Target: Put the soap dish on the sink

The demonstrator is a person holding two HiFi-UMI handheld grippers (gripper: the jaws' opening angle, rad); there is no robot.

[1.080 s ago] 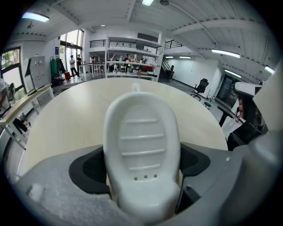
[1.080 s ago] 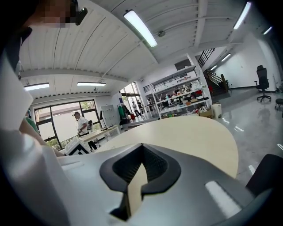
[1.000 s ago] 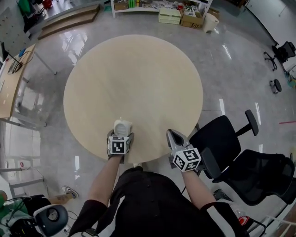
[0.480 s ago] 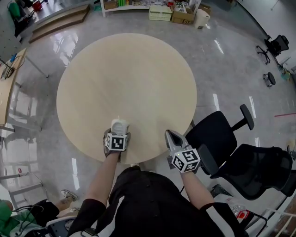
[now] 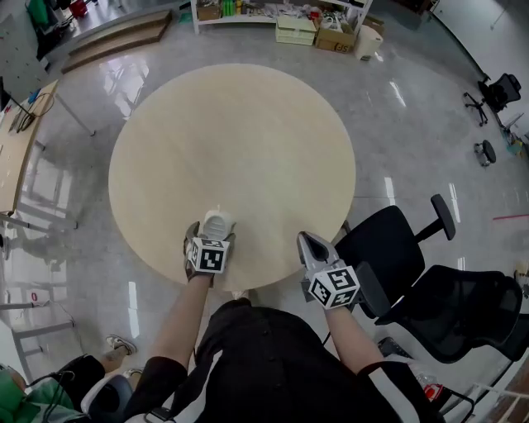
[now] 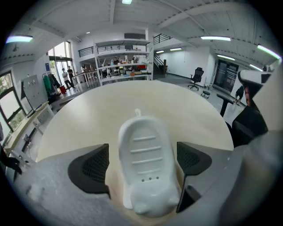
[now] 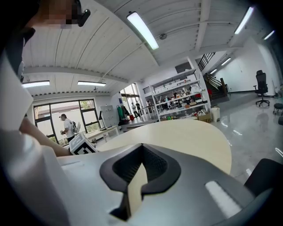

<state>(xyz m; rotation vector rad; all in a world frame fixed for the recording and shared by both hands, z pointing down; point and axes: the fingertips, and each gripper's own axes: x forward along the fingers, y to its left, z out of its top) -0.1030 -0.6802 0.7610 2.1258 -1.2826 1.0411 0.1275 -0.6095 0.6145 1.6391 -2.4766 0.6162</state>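
Observation:
A white soap dish [image 5: 218, 222] with ribbed slots lies on the round beige table [image 5: 231, 140] near its front edge. My left gripper [image 5: 212, 234] straddles it, pointing steeply down. In the left gripper view the soap dish [image 6: 146, 154] sits between the two black pads [image 6: 90, 167]. A strip of table shows beside the left pad. The left gripper [image 6: 142, 161] has just been opening its jaws, and they stand wide with the dish between them. My right gripper [image 5: 312, 243] hovers at the table's front edge. The right gripper [image 7: 141, 148] is shut on nothing.
Two black office chairs [image 5: 395, 244] [image 5: 463, 314] stand close on the right of the table. Shelves with boxes [image 5: 304, 25] line the far side of the room. A small desk [image 5: 18, 149] stands at the left. No sink is in view.
The left gripper's jaws have spread slightly away from the soap dish, which stays in the same spot on the table. The right gripper has kept still.

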